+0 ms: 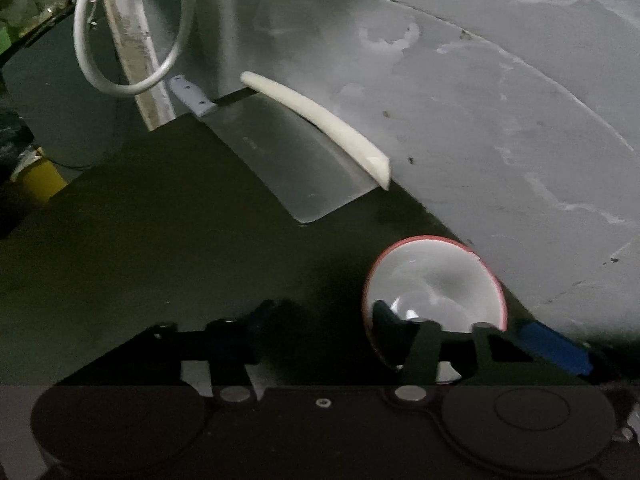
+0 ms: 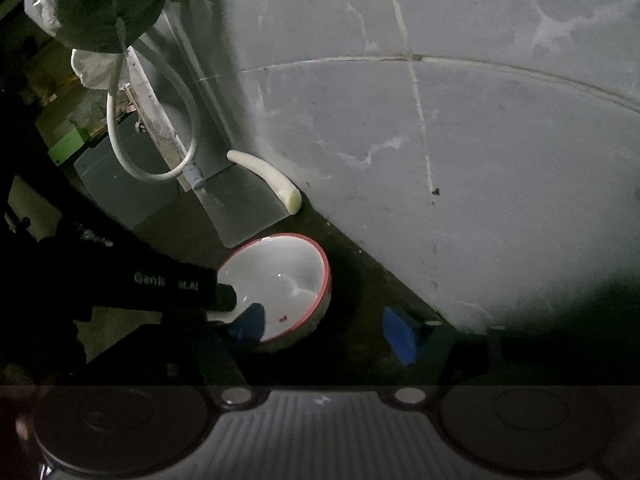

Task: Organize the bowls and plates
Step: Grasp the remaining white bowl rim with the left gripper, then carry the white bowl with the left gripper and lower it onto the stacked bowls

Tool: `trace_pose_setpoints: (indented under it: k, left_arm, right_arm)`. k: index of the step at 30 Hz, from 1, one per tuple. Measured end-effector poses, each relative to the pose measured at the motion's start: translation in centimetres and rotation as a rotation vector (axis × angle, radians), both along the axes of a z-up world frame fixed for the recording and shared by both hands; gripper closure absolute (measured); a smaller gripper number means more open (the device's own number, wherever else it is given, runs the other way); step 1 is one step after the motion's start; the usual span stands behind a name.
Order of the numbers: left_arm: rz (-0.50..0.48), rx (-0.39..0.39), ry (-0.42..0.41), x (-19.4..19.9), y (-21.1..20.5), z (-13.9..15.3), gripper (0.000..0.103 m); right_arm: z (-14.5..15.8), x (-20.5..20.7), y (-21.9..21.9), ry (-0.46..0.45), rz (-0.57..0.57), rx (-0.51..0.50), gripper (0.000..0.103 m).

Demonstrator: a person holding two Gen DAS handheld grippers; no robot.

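At the far left a white hose (image 1: pixel 120 89) hangs in a loop past the counter's (image 1: pixel 160 240) left edge. Just right of it a cleaver (image 1: pixel 296 168) lies flat near the back edge, with its handle toward the hose. A pale curved stick (image 1: pixel 320 118) rests along the blade's far side, against the grey wall (image 1: pixel 500 120).

The bowl (image 1: pixel 440 280), white with a red rim, sits upright further right, close to the back edge where the counter meets the wall. It is near the cleaver's blade but apart from it.

Your left gripper (image 1: pixel 322 316) has its jaws parted around the bowl's left rim, one finger outside on the counter and the other inside the bowl. Your right gripper (image 2: pixel 324 328) also has its jaws apart, one blue finger inside the bowl and one outside on the wall side. A small red speck lies inside the bowl. The wall stands close behind it.
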State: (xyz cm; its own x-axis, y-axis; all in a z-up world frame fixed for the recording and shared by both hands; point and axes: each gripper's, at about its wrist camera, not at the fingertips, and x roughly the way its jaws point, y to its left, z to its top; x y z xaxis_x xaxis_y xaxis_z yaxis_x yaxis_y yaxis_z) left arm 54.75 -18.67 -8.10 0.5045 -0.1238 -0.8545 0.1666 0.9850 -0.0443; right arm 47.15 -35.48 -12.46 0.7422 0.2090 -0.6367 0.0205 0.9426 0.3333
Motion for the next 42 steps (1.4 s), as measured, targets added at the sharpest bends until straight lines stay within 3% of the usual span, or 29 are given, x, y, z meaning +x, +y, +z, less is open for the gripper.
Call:
trace_pose_setpoints:
  k: [3,5,11,14,24,42]
  left_arm:
    - [-0.002,-0.028,0.007,0.3,-0.1,0.0,0.067]
    - [-0.005,-0.039,0.013,0.4,-0.3,0.1,0.075]
    - [-0.011,-0.067,0.022,0.3,-0.6,0.2,0.097]
    - [0.0,-0.07,0.025,0.0,-0.7,0.3,0.097]
    - [0.108,-0.144,0.047,-2.2,0.8,0.9,0.098]
    - [0.135,-0.215,-0.188,-12.7,3.1,10.3,0.099]
  right_arm:
    - [-0.1,0.8,-0.1,0.01,0.004,0.009,0.046]
    - [-0.2,1.2,-0.2,0.02,0.001,0.021,0.058]
    - [-0.4,1.9,-0.1,0.042,0.025,0.043,0.072]
    - [-0.3,2.0,0.1,0.041,0.043,0.037,0.082]
    - [0.6,0.6,0.7,0.038,0.066,0.036,0.087]
    - [9.3,-8.1,1.9,-0.159,0.112,0.002,0.087]
